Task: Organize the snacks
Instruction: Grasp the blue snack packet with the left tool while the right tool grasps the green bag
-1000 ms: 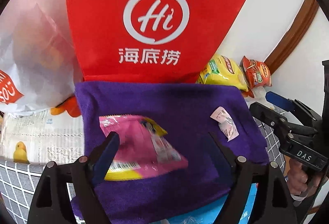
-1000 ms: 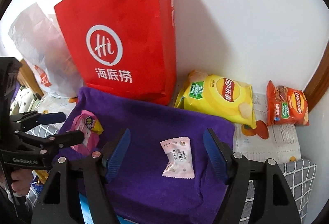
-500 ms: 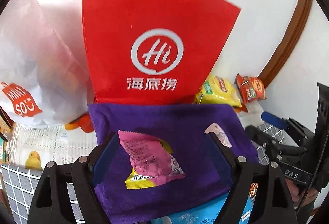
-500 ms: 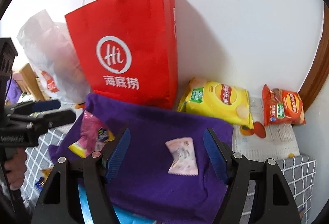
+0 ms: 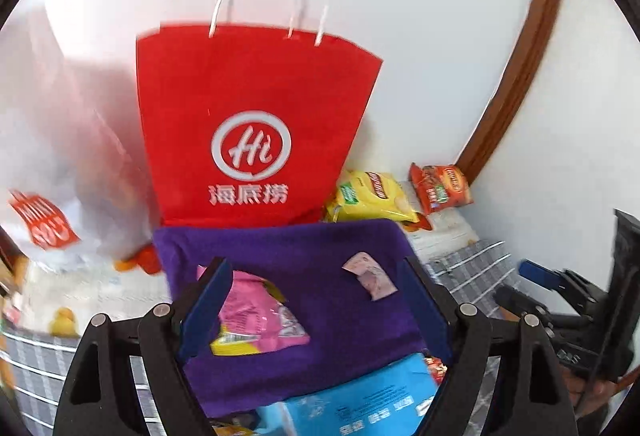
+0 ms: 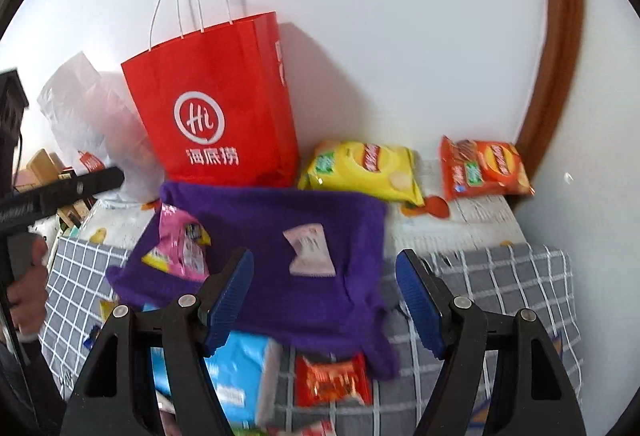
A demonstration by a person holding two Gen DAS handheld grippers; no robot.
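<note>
A glossy pink snack packet (image 5: 256,316) with a yellow end is seen lying crumpled on a purple cloth (image 5: 320,256), toward its left side. A smaller, pale pink sachet (image 6: 310,250), flat and rectangular, is laid on the same cloth, well apart from the first. The cloth is soft and fuzzy and is draped over a light blue package (image 6: 240,368); a shiny red wrapper (image 6: 332,380) is seen beside that package at the cloth's near edge.

The left claw (image 5: 316,308) is held above the cloth with its blue pads apart and nothing gripped. The right claw (image 6: 324,300) is likewise held apart and empty.

Behind the cloth a red paper bag (image 5: 252,132) with white cord handles is stood upright against the wall, flanked by a translucent white plastic bag (image 5: 52,164). A yellow chip bag (image 6: 364,170) and an orange chip bag (image 6: 484,168) are laid flat near the wall. The bench is covered by a grey checked cloth (image 6: 500,276). The wall is plain white, bordered by a brown wooden trim (image 6: 556,56).
</note>
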